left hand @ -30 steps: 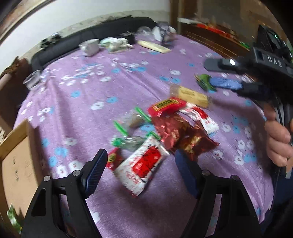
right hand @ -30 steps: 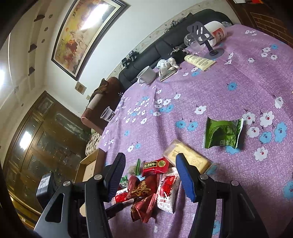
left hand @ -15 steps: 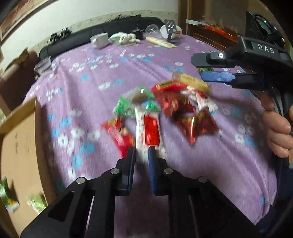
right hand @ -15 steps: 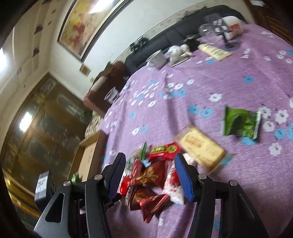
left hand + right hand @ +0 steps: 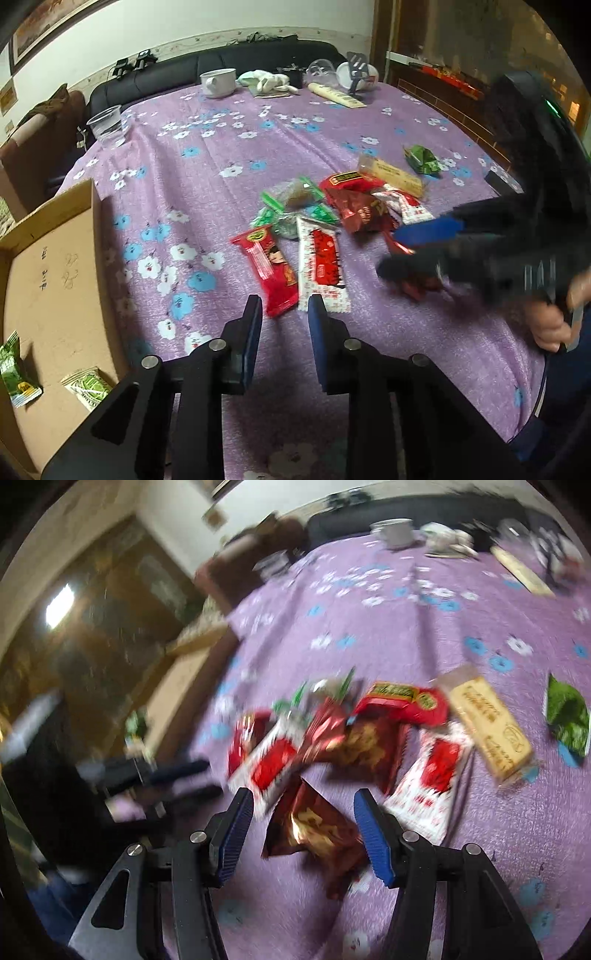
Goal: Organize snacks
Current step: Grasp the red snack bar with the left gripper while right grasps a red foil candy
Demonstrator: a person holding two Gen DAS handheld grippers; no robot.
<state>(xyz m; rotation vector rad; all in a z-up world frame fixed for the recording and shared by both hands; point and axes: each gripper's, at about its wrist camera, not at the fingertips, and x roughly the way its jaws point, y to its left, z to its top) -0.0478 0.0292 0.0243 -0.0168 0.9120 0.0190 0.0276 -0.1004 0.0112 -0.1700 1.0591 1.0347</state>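
Observation:
A pile of snack packets lies on the purple flowered tablecloth (image 5: 207, 177). My left gripper (image 5: 284, 310) hovers at the near end of a red packet (image 5: 273, 266) and a white-and-red packet (image 5: 321, 266). Its jaws are opening and press on nothing. My right gripper (image 5: 303, 801) is open and straddles a dark red foil packet (image 5: 314, 827) lying on the cloth. The pads do not press on it. In the left wrist view the right gripper (image 5: 410, 247) is a blur over the pile's right side. A cardboard box (image 5: 55, 258) at the left holds green packets (image 5: 86, 384).
A yellow biscuit bar (image 5: 487, 723) and a green packet (image 5: 567, 716) lie right of the pile. A plastic cup (image 5: 107, 125), a white mug (image 5: 218, 81), a cloth and a bottle stand along the far edge. A person's hand (image 5: 550, 325) holds the right gripper's handle.
The left gripper closed by the white-and-red packet, then opened part way; that packet and the red one now lie straight ahead. The right gripper rolled and swung down onto the pile.

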